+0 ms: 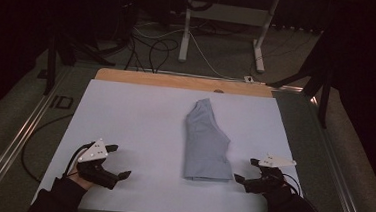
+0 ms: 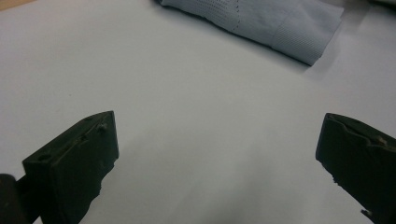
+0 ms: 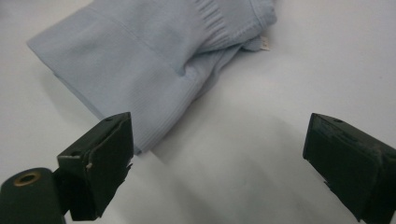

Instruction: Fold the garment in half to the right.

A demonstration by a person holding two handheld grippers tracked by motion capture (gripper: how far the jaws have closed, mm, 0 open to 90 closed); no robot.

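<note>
A pale blue garment point(image 1: 206, 143), folded into a narrow bundle, lies on the white table point(image 1: 140, 112), a little toward three o'clock of the table's centre, its long axis running from twelve to six o'clock. The fold looks tidy, with one straight ribbed hem at the six o'clock end, so by my reading the folding is either finished or paused between steps.

The left gripper point(image 1: 114, 160) rests at about eight o'clock on the table, well apart from the garment. Its fingers point(image 2: 74, 163) stand wide open and hold nothing; in the left gripper view only bare table lies between them, with the garment point(image 2: 261, 21) far ahead.

The right gripper point(image 1: 247, 171) sits at about five o'clock, just beside the garment's near corner. Its fingers point(image 3: 100, 163) are also spread wide and empty. In the right gripper view the ribbed hem of the garment point(image 3: 154, 56) reaches close to one finger, though I cannot tell whether they touch.

Both grippers sit low near the person's edge, flanking the cloth, which suggests a resting stance: neither one grips or presses the fabric.
</note>
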